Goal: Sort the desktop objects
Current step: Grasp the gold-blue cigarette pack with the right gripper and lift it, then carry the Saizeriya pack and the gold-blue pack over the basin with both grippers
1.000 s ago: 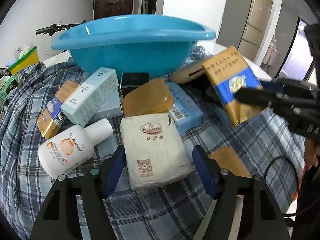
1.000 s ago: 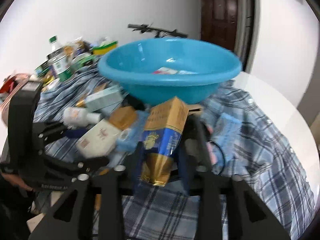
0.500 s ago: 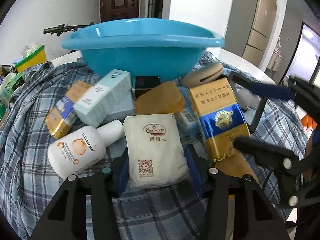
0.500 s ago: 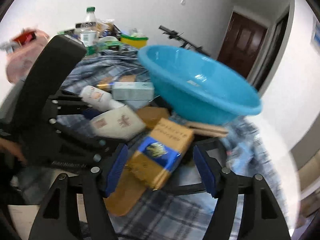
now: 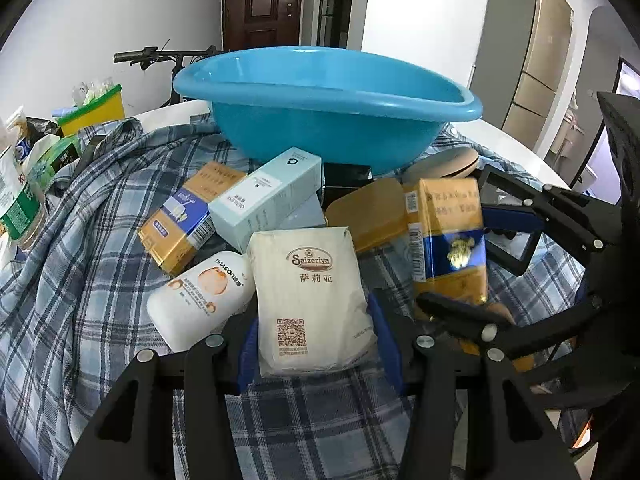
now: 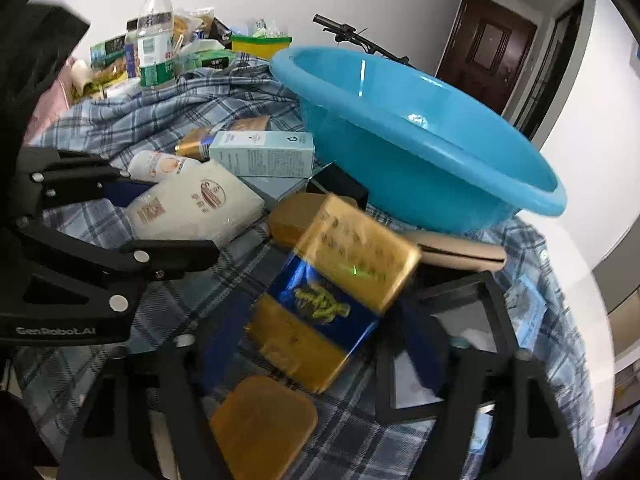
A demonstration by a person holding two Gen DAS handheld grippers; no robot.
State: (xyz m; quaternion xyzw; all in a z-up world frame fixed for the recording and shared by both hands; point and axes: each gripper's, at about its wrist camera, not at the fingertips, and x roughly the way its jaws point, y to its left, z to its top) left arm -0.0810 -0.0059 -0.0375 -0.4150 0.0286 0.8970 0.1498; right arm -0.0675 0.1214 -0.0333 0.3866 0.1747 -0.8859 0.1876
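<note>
The left hand-held gripper point(image 5: 314, 332) is clamped on a white Saizeriya packet point(image 5: 312, 292), its blue pads pressed against both long sides. That packet lies on the plaid cloth point(image 5: 80, 248) covering the surface, toward the near edge. Touching its left side is a white lotion bottle point(image 5: 200, 300), lying on its side. Beyond these, a pale teal carton point(image 5: 268, 200) leans over a gold and blue box point(image 5: 188, 220), and behind everything a large blue basin point(image 5: 328, 108) sits toward the far edge.

The right hand-held gripper point(image 6: 320, 344) has a gold and blue carton point(image 6: 336, 300) between its fingers; the picture is smeared there, so I cannot tell whether the pads are actually pressing it. From the left camera the carton stands tilted, just right of the white packet, with a tan leather-like pouch point(image 5: 372, 216) behind it. A second tan pad point(image 6: 264, 424) lies on the cloth below the carton at the near edge, and a black picture frame point(image 6: 452, 352) lies to its right. A flat wooden piece point(image 6: 460, 252) rests against the foot of the basin. A water bottle point(image 6: 154, 36) stands among clutter at the far left corner.
</note>
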